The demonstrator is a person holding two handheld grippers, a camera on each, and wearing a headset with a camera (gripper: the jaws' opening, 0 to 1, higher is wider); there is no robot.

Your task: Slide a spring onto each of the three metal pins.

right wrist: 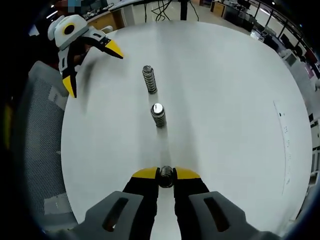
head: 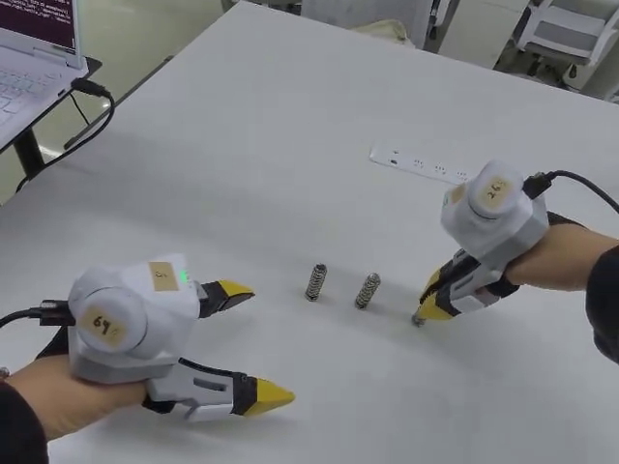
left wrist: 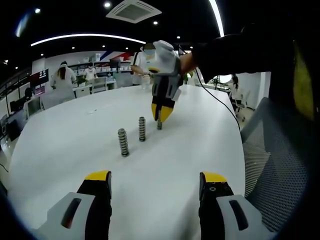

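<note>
in the right gripper view the right gripper (right wrist: 166, 172) is seen clamped narrowly on a grey coiled spring (right wrist: 166, 177), upright on the white table (right wrist: 225, 100) near the middle spring (right wrist: 158, 116), where a shiny pin top (right wrist: 157, 107) is made out. the far spring (right wrist: 149, 79) is lined up beyond the middle spring. in the head view the left gripper (head: 268, 341) is seen spread wide, well apart from the middle spring.

— Where are the springs?
— One small grey metal coil spring (head: 316, 281) stands up on the white counter (head: 290, 145). A second spring (head: 368, 290) stands near it, with a shiny round pin top (right wrist: 158, 107).
— And the third spring (right wrist: 166, 178)?
— In line with them, pinched in the right tool (right wrist: 166, 172).
</note>
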